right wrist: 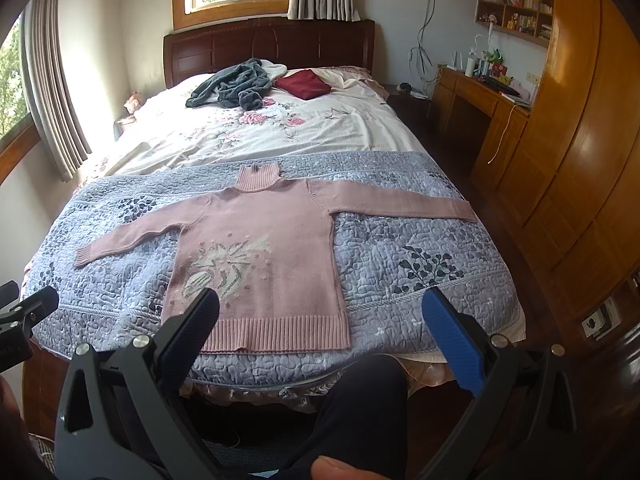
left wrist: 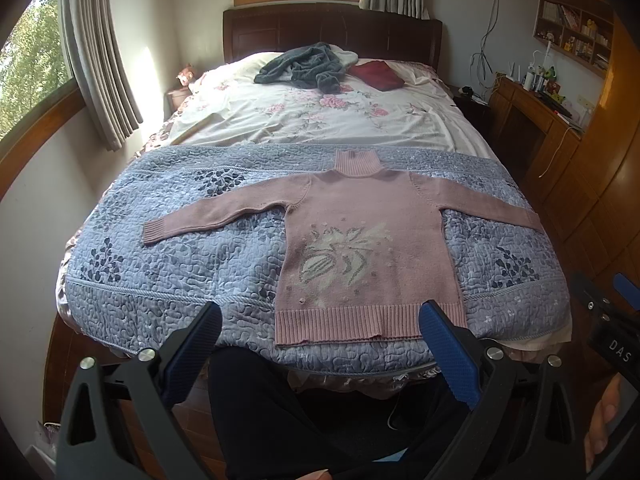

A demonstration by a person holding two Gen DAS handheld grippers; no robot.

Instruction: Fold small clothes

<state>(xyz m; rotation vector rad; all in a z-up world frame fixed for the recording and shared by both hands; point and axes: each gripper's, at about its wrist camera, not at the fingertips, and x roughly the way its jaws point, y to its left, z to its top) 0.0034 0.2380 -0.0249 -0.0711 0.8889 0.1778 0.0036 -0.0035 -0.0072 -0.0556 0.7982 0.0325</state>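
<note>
A small pink knitted sweater with a white flower pattern lies flat, front up, on the blue quilted cover at the foot of the bed. Both sleeves are spread out sideways and the ribbed collar points toward the headboard. My left gripper hovers open near the sweater's ribbed hem, holding nothing. My right gripper is open too, above the hem's right part. Both stay short of the bed's near edge.
A grey garment and a dark red folded cloth lie near the headboard on the floral sheet. A wooden desk and wardrobe stand at the right. A person's dark-trousered legs show below the grippers.
</note>
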